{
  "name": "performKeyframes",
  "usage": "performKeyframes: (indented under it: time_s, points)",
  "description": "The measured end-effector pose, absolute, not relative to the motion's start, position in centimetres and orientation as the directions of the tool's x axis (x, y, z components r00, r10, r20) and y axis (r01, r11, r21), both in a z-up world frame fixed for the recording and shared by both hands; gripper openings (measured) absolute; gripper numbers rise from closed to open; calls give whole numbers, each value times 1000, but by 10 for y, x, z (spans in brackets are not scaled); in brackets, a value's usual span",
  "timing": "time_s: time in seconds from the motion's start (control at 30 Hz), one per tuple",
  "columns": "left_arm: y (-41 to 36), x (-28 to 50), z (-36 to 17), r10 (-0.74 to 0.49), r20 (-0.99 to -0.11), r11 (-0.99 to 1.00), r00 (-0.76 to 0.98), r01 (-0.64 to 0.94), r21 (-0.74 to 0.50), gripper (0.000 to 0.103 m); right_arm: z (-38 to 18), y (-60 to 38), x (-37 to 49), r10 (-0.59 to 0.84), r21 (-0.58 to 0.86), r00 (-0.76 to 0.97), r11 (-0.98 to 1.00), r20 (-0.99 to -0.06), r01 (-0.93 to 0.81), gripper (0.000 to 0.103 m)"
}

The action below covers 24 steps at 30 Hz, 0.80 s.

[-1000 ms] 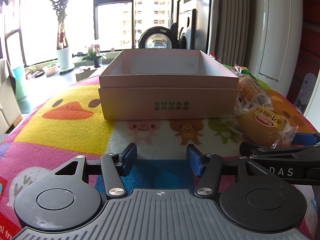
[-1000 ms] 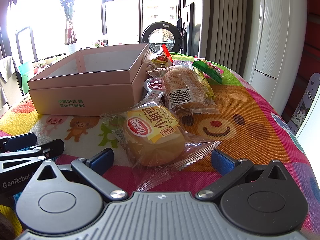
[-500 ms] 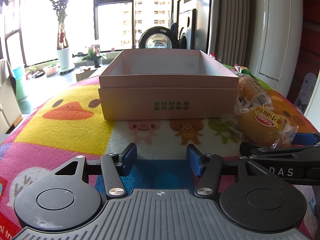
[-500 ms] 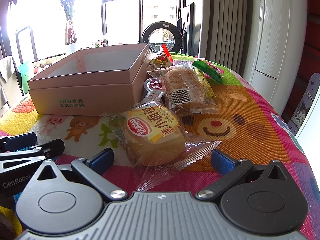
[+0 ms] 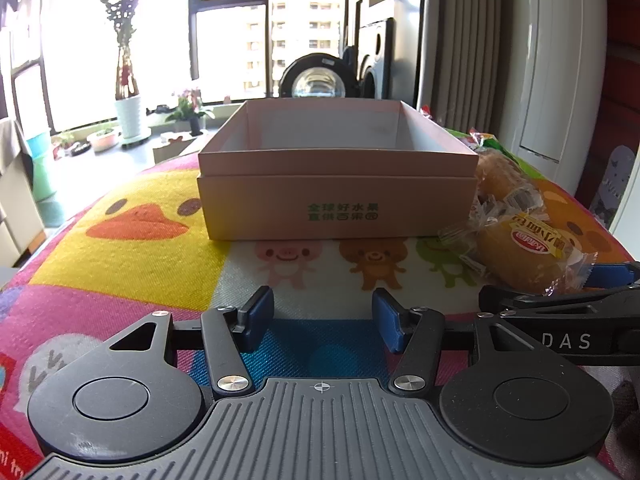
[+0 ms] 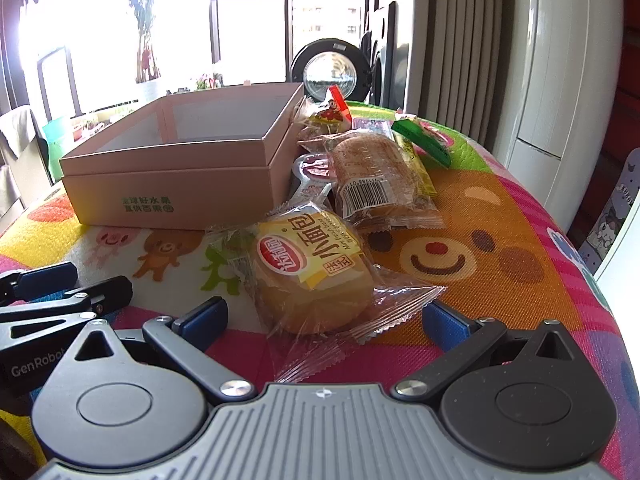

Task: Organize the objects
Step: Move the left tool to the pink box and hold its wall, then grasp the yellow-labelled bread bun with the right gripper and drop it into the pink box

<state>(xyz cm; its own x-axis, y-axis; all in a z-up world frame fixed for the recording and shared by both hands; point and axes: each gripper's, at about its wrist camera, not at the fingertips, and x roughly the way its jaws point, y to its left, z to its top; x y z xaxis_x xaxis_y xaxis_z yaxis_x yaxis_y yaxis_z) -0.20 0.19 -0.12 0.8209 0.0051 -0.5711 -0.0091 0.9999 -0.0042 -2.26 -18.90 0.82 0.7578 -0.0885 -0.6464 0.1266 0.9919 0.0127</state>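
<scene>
- Leftmost, one pink cardboard box [image 6: 176, 184] with green print on its front wall sits open on the cartoon-print tabletop [image 5: 132, 264]; nothing shows inside it.
- Just right of the box lies a cluster of wrapped snacks, seven by my count, though they overlap and the far ones are hard to separate.
- Two are wrapped breads: the near bread [image 6: 316, 272] with a red and yellow label, and the far bread [image 6: 376, 176] with a barcode facing up, its wrapper close to the near one's.
- Between the box and the far bread lies one small jelly cup [image 6: 314, 170] with a sealed lid.
- Behind them are one red-topped packet [image 6: 330, 114], one purple packet [image 6: 370, 125], one green packet [image 6: 424, 140] and one yellow packet [image 6: 420, 168] along the far bread's right side.
- One left gripper [image 5: 323, 318] rests low in front of the box, its blue-padded fingers [image 5: 256, 316] partly apart, holding nothing and touching no snack.
- One right gripper [image 6: 324, 318] sits beside it, fingers [image 6: 204, 318] spread wide to either side of the near bread; the crimped wrapper end lies between them, and contact with the pads cannot be told.
</scene>
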Motion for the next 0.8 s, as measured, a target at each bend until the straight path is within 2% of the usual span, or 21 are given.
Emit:
performKeyframes:
  time_s: [0.33, 0.5, 0.8]
  points:
    - [-2, -1, -1, 7, -570, 1000, 822, -5, 5, 61, 15, -190, -12, -72, 4, 692, 994, -718, 108, 103]
    - [4, 2, 6, -31, -574, 1000, 819, 26, -17, 58, 17, -191, -5, -66, 3, 662, 995, -747, 102, 103]
    - [44, 26, 64, -23, -417, 997, 909, -10, -77, 58, 28, -195, -5, 3, 29, 659, 999, -752, 28, 103]
